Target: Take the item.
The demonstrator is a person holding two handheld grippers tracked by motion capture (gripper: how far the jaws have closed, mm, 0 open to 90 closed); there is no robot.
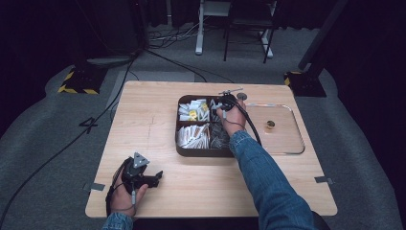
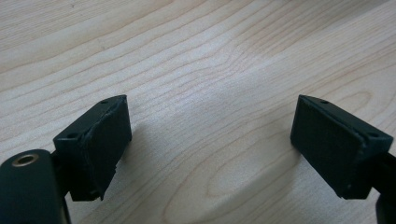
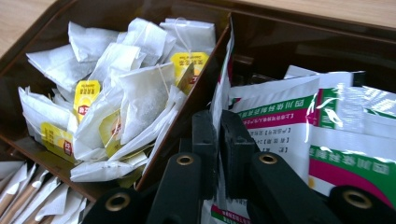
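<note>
Pale wood tabletop [image 1: 153, 129]: right gripper [image 3: 218, 140] jaws clenched on a sachet [image 3: 280, 126]; teabags [image 3: 135, 88] at ten o'clock; left gripper [image 2: 210, 140] jaws released.

Blue denim sleeves [image 1: 268, 182] are worn on both forearms. Each hand is fitted with a black two-jaw gripper [image 1: 143, 178]: rectangular black pads [image 2: 100, 144], brass-ringed screw holes [image 3: 185, 160], a grey three-cornered plate [image 1: 140, 160] on top, a thin black cable [image 1: 251, 125] trailing off.
</note>
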